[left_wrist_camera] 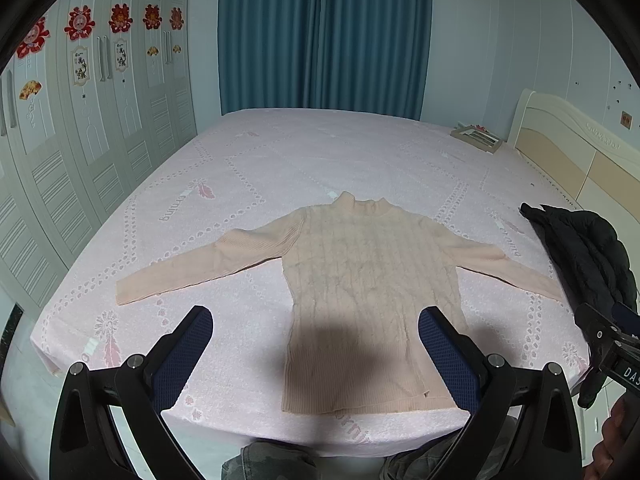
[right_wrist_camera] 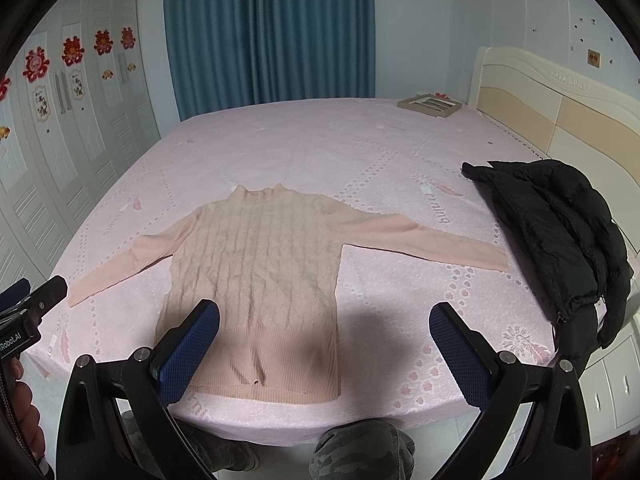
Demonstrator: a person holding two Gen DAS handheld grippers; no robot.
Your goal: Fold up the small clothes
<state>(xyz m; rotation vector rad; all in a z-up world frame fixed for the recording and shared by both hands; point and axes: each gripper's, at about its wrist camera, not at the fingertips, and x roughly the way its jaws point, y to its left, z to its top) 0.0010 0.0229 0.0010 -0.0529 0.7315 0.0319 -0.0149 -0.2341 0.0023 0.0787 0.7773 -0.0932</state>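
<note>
**A:** What did the left wrist view show?

**B:** The left gripper (left_wrist_camera: 316, 344) hung above the near edge of the bed (left_wrist_camera: 280, 152), fingers spread wide, grasping nothing. A peach knit sweater (left_wrist_camera: 360, 280) lay flat on the pink bedspread, sleeves stretched out to both sides, hem toward the camera. A black jacket (left_wrist_camera: 588, 256) sat heaped at the right edge, touching the cuff.

**A:** And the right wrist view?

**B:** The right gripper (right_wrist_camera: 325, 344) was likewise released and empty, above the sweater's (right_wrist_camera: 260, 280) hem. The jacket (right_wrist_camera: 560, 232) lay just beside the right sleeve. A flat box (right_wrist_camera: 430, 105) rested near the headboard (right_wrist_camera: 560, 120).
</note>
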